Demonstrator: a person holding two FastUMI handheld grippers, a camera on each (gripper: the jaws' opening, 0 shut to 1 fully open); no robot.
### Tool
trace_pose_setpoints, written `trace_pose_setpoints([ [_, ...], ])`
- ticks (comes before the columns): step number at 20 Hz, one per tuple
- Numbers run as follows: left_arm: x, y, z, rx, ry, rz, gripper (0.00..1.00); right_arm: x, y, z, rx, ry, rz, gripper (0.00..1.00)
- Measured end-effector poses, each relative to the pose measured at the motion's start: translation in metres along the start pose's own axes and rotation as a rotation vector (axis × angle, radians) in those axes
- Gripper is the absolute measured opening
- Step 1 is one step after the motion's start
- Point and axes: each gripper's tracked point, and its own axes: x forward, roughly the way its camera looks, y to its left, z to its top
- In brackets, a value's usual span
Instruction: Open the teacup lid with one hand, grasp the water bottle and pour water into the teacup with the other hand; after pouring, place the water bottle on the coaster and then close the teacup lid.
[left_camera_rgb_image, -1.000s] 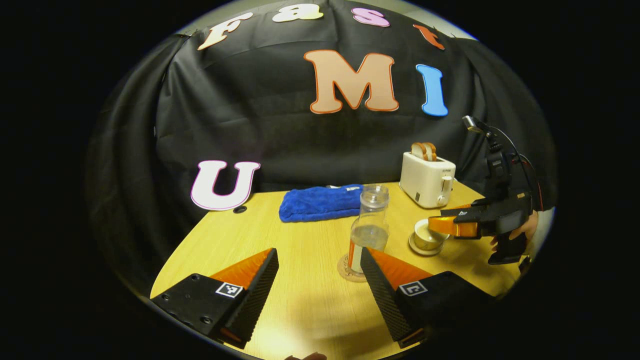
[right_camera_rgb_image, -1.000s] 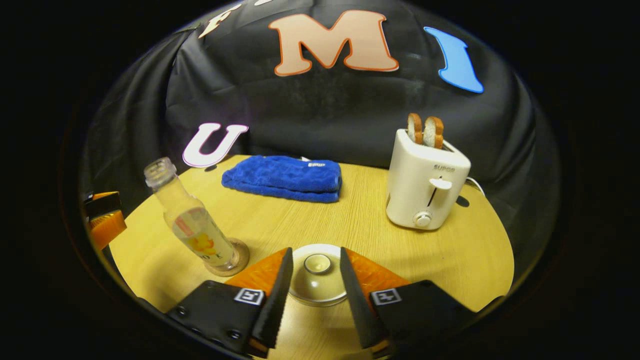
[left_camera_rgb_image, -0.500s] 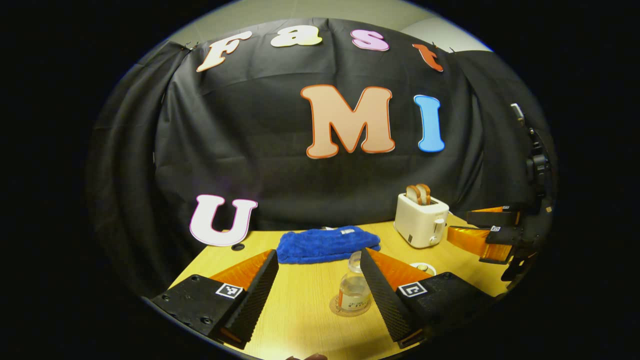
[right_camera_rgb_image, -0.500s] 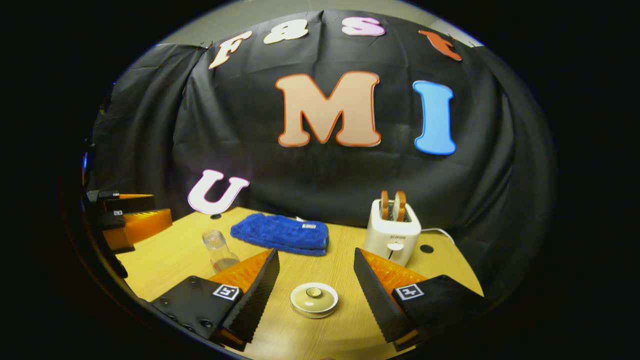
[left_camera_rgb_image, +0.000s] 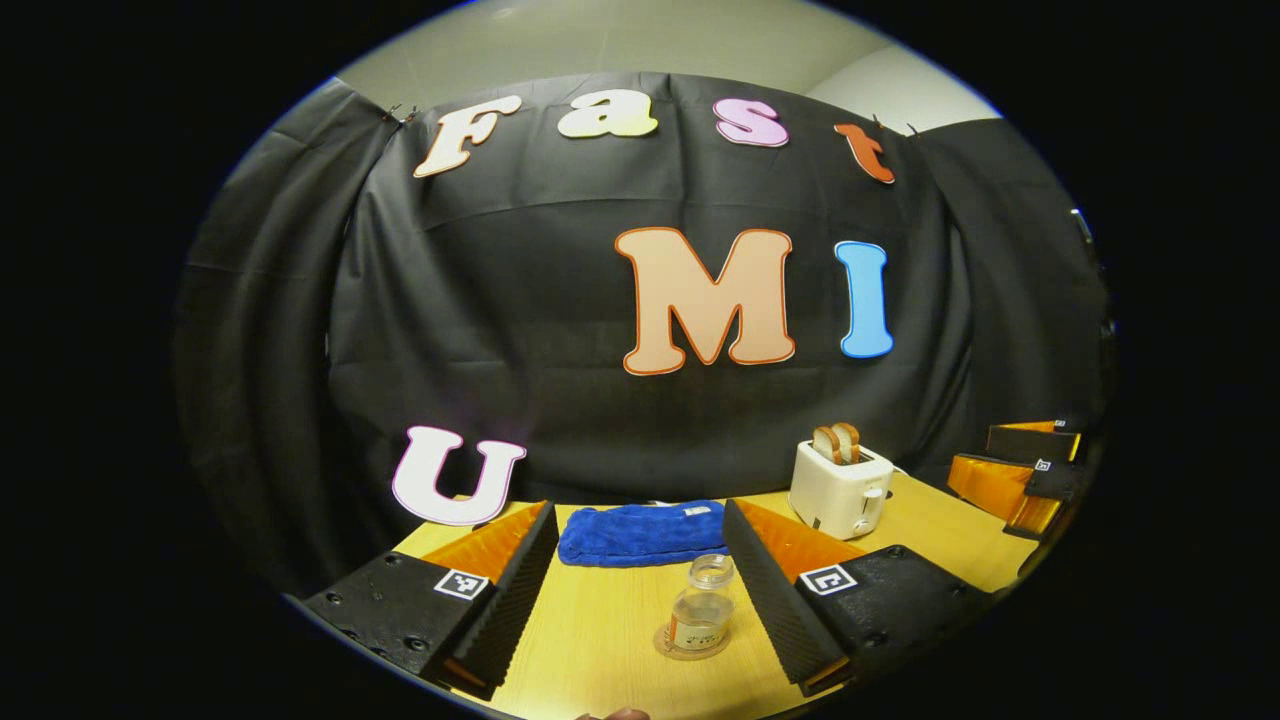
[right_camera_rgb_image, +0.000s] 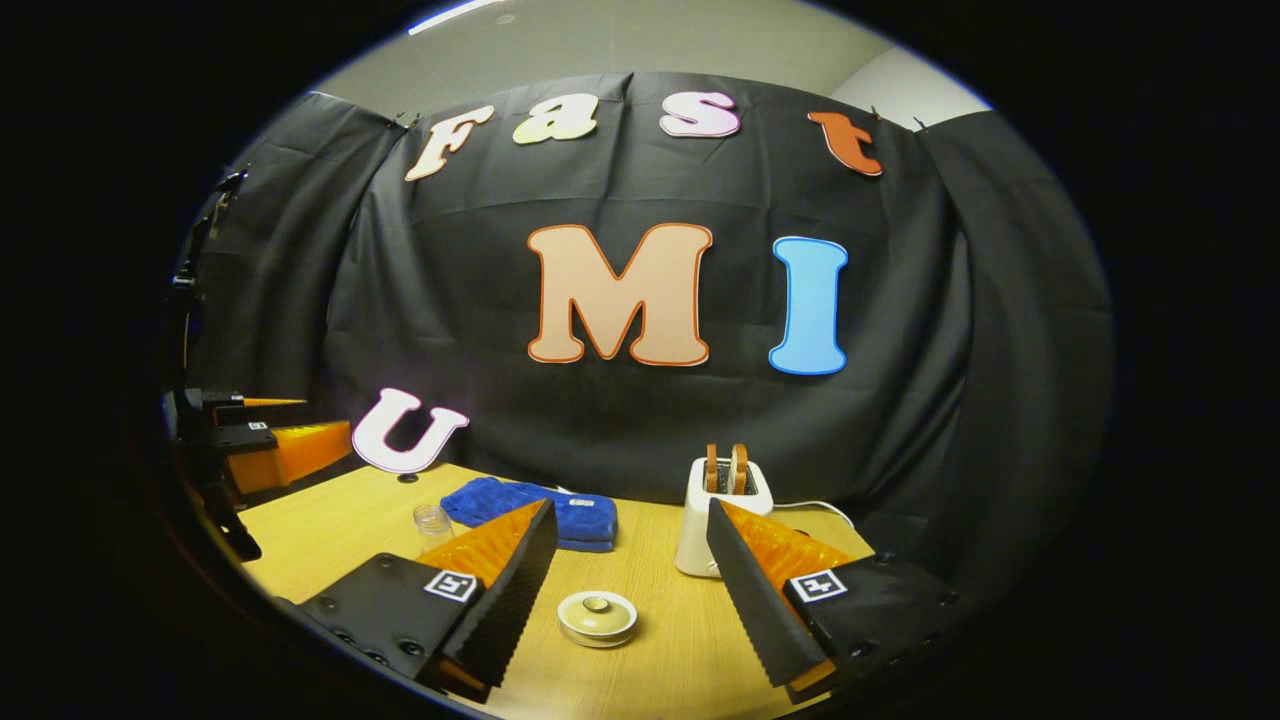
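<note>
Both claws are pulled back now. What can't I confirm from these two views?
- Water inside the teacup: its lid covers it in the right gripper view.
- Water bottle base and coaster: hidden behind the right claw finger there.
- Bottle water level: too small in the left gripper view.
- Toaster lever setting: too small.

In the left gripper view, the bottle (left_camera_rgb_image: 700, 618) stands on the coaster (left_camera_rgb_image: 691, 645), before the towel (left_camera_rgb_image: 641, 532). The toaster (left_camera_rgb_image: 838, 487) stands right of the towel. In the right gripper view, the teacup (right_camera_rgb_image: 597, 616) sits before the toaster.
</note>
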Motion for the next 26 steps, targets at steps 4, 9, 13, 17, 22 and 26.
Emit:
trace_pose_setpoints([
  [4,-0.003,0.007,0.010,0.015,-0.016,0.004,0.96,0.005,0.000,0.010,0.001,-0.031,-0.001,0.93],
  [9,-0.005,0.015,0.019,0.020,-0.034,0.021,0.96,0.010,0.003,0.015,0.029,-0.041,0.010,0.96],
  [13,-0.003,0.020,0.020,0.023,-0.033,0.026,0.96,0.017,0.006,0.020,0.002,-0.044,0.021,0.93],
  [17,0.001,0.026,0.024,0.024,-0.039,0.042,0.96,0.023,0.006,0.024,0.008,-0.048,0.020,0.93],
  [22,0.003,0.030,0.027,0.032,-0.054,0.050,0.96,0.025,0.006,0.024,0.016,-0.049,0.011,0.96],
  [26,0.002,0.030,0.025,0.017,-0.052,0.049,0.96,0.022,0.005,0.021,0.016,-0.045,0.002,0.96],
])
